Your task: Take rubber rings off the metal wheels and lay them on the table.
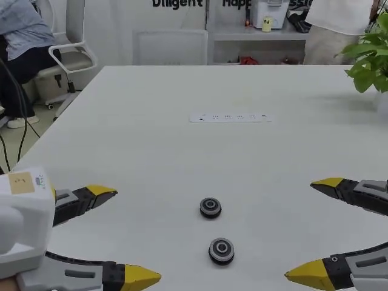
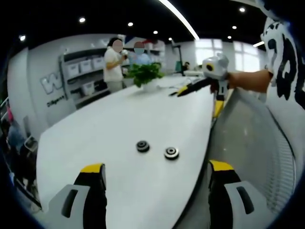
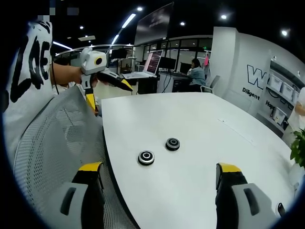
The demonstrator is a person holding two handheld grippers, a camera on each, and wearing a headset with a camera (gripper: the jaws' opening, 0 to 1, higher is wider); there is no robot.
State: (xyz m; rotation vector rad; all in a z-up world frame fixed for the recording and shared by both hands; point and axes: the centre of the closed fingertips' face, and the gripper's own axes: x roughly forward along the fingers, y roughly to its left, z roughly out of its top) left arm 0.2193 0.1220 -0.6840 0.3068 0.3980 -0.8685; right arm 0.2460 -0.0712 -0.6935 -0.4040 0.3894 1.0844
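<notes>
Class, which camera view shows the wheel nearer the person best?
The head view: the wheel lies close below the camera, seen from above, with its round face clear. Both gripper views show the wheel smaller, farther off and at a low angle.

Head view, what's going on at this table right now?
A person holds two grippers over a white table. The left gripper and right gripper are both open and empty, one on each side of two wheels, a nearer wheel and a farther wheel. Neither is touched; their dark rubber rings appear to be on.
</notes>
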